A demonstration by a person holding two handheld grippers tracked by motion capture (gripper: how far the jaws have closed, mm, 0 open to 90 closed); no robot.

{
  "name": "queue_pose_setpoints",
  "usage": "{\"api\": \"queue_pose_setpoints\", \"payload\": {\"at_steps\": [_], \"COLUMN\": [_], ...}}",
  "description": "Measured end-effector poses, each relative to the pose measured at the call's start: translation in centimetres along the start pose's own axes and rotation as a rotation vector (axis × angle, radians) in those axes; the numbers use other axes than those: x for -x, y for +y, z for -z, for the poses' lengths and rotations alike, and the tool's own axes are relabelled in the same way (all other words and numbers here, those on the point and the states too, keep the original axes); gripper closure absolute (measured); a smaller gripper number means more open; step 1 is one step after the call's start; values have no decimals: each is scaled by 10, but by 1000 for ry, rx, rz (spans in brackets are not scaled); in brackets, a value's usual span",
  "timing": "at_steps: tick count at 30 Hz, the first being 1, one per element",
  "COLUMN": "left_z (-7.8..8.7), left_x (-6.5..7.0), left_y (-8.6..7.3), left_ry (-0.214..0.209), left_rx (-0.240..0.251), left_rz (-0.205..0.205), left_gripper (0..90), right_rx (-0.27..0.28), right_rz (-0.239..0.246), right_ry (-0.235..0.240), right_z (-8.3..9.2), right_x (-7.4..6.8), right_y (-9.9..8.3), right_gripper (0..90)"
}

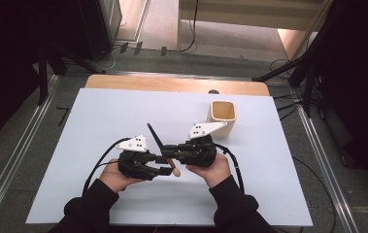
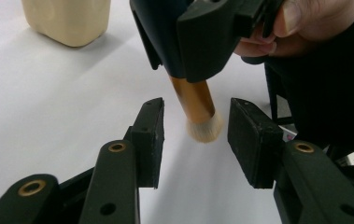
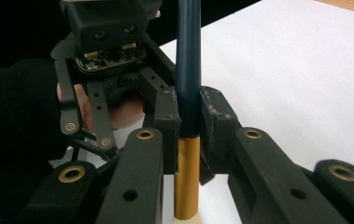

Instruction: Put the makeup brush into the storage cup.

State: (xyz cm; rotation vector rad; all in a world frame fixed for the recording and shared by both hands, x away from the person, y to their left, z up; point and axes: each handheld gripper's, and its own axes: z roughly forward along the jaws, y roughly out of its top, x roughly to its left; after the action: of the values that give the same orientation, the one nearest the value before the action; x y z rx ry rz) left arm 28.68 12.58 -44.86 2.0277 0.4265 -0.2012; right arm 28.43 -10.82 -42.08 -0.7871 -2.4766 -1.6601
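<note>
From the high view, the right gripper (image 1: 169, 156) clamped a brush (image 1: 162, 145) near the cream cup (image 1: 223, 116).

In the left gripper view, the left gripper (image 2: 195, 135) stood apart around its pale bristles, untouched.

The right gripper view showed a dark handle above a gold ferrule.

In the left gripper view, the cream plastic square cup (image 2: 67, 21) is cut off by the top edge, and the pale bristle tip (image 2: 205, 130) of the dark-handled, gold-banded brush (image 2: 194, 99) looks blurred. Its handle is hidden behind the right gripper (image 2: 198, 42). In the right gripper view, the bristles (image 3: 185, 220) are cut by the bottom edge.
</note>
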Motion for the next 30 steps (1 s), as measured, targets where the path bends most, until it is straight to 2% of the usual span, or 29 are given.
{"api": "queue_pose_setpoints", "payload": {"at_steps": [3,13,20,28,30], "left_z": [0,2,3,6,7], "left_x": [-1,-1,-2,-6,-6], "left_y": [-2,-1,-1,0,1], "left_ry": [-1,-11,-15,-29,-29], "left_rx": [28,43,45,26,23], "left_rz": [24,15,27,65,61], "left_gripper": [629,691,715,759,761], "right_rx": [7,15,24,30,32], "right_rz": [0,-8,-4,13,18], "right_ry": [6,3,8,21,18], "right_z": [-1,-5,-6,-5,-5], "right_x": [-2,-4,-4,-6,-6], "right_y": [0,-1,-1,-1,-1], "right_gripper": [797,797,796,787,787]}}
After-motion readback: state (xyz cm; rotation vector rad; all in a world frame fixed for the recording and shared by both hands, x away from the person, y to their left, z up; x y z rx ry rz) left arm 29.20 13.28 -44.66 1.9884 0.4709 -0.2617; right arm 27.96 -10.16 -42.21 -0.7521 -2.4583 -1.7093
